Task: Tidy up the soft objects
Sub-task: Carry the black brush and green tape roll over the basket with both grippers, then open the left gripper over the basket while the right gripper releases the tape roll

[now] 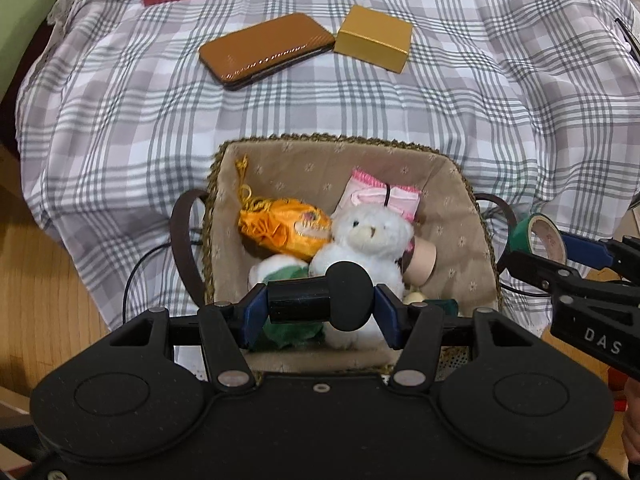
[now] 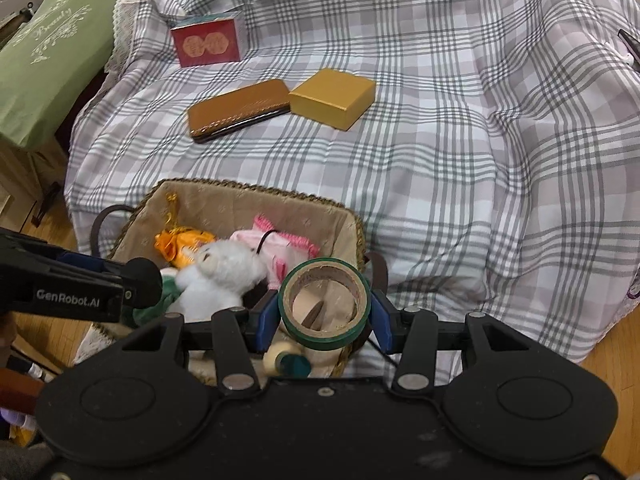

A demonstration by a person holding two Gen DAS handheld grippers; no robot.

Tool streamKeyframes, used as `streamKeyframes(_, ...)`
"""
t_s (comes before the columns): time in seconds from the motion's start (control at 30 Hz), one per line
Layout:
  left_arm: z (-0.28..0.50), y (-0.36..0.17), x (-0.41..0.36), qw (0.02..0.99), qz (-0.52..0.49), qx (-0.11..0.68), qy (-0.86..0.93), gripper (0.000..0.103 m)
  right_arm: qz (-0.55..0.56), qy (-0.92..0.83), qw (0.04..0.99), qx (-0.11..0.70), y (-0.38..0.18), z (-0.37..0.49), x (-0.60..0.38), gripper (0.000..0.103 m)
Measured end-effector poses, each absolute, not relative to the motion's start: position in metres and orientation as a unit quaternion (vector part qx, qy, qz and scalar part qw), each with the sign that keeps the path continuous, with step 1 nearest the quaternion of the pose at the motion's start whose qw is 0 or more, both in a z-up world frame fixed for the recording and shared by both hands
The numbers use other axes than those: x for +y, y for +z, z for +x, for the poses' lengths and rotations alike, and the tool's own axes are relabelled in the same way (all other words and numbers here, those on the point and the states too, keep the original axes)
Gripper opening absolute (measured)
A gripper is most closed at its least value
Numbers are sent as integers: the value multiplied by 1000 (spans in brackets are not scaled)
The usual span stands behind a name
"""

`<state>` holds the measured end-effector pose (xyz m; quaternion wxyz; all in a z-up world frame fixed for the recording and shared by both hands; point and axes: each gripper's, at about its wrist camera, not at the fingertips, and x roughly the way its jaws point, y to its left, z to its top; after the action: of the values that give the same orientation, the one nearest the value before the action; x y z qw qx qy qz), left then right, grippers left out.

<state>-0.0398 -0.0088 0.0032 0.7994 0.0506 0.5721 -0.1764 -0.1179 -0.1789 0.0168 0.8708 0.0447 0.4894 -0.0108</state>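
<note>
A: Basket (image 1: 448, 216) contents?
B: White teddy bear (image 1: 368, 240), orange pouch (image 1: 280, 228), pink cloth (image 1: 384, 196).
A: Grippers?
B: Left gripper (image 1: 316, 300) clamps a black cylinder (image 1: 320, 300) above the bear; right gripper (image 2: 324, 312) grips green tape roll (image 2: 324, 304)

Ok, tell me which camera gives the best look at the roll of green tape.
The right wrist view: the roll of green tape sits centered and close, held between the right gripper's fingers, its cardboard core facing the camera. The left wrist view shows it only small, at the right edge.
</note>
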Motion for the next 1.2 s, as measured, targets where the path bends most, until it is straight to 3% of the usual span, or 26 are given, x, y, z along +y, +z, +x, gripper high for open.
streamKeyframes(0.7,0,13,-22,821,37,542,-177,54,38,8,868,495,19,-104,-165,46)
streamKeyframes(0.83,4,12,-23,822,36,541,-172,69,40,11,868,495,20,-102,-166,46)
streamKeyframes(1.2,3,5,-15,820,45,551,-148,69,41,18,867,497,18,-93,-162,46)
